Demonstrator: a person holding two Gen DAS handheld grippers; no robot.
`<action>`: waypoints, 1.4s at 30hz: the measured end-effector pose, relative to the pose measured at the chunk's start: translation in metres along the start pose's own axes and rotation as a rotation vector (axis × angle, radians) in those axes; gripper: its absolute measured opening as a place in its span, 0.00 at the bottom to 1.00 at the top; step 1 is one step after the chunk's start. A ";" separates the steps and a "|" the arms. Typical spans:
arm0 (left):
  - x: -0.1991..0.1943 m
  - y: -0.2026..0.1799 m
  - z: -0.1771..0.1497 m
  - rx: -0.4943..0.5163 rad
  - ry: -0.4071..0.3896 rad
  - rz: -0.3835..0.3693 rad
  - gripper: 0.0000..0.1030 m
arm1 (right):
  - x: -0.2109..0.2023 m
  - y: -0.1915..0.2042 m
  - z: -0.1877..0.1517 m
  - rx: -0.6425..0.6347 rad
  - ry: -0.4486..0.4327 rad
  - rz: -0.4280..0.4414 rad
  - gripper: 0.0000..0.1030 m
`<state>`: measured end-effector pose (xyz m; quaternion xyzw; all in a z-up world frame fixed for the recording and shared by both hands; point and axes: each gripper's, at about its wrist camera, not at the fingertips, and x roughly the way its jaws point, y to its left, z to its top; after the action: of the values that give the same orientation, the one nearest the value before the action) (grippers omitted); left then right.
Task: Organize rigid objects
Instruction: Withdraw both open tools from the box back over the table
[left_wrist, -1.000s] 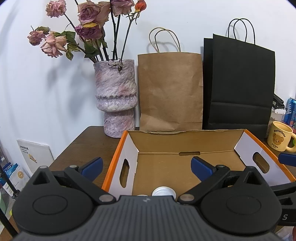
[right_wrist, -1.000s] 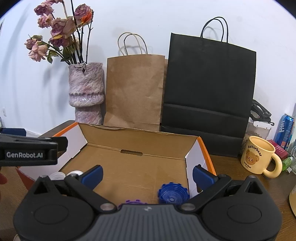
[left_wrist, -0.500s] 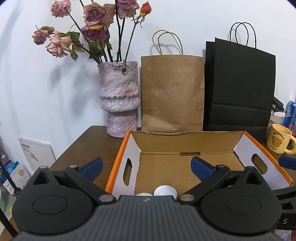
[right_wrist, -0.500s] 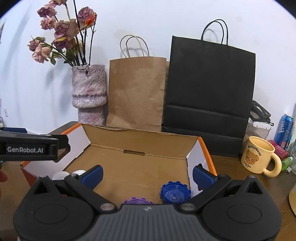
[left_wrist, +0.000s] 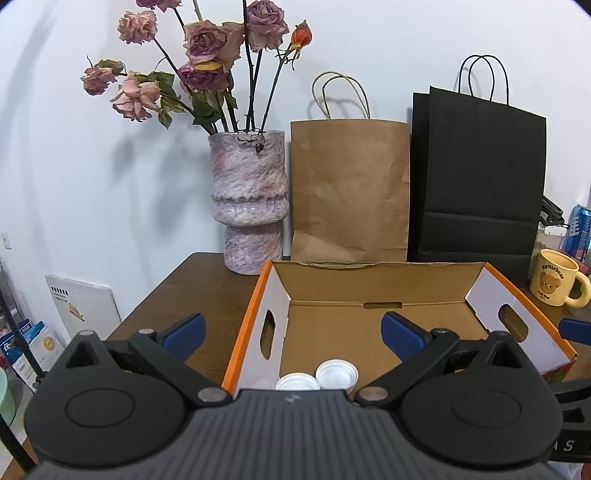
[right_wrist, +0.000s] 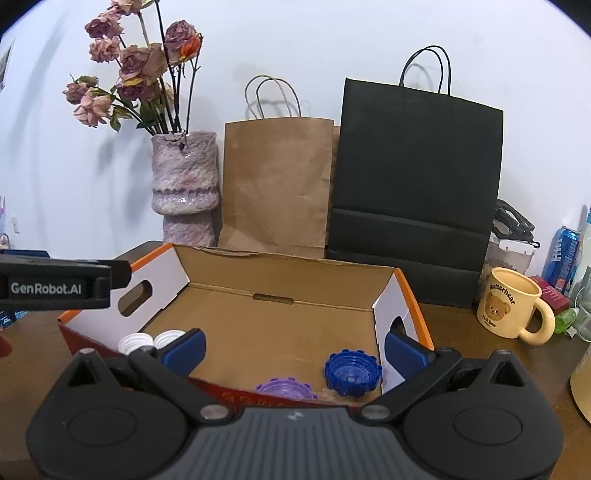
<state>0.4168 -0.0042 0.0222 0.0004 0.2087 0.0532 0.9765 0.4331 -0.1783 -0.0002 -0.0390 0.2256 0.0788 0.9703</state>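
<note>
Vase (left_wrist: 248, 206), paper bags (left_wrist: 350, 192), perhaps soda can (right_wrist: 563, 254).

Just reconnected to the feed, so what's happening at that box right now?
A person holds two grippers over the cardboard box, both open and empty. Left gripper; right gripper. Inside lie two white caps at the left end, and a blue cap and purple cap at the right.

The box (right_wrist: 280, 325) is open on top, its middle floor bare. White caps (right_wrist: 147, 341) crowd the left corner, a blue cap (right_wrist: 352, 373) and a purple cap (right_wrist: 286, 389) the right. Bags (right_wrist: 417, 192) wall the back.
</note>
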 end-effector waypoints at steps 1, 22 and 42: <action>0.000 0.000 0.000 0.000 0.001 0.001 1.00 | -0.002 0.001 -0.001 0.001 0.000 0.000 1.00; -0.061 0.023 -0.028 -0.016 0.030 0.013 1.00 | -0.063 0.016 -0.026 0.015 0.008 0.036 1.00; -0.128 0.044 -0.066 -0.008 0.050 0.019 1.00 | -0.127 0.046 -0.060 -0.019 0.033 0.079 1.00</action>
<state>0.2695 0.0248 0.0154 -0.0030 0.2327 0.0636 0.9705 0.2871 -0.1570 0.0007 -0.0408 0.2422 0.1186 0.9621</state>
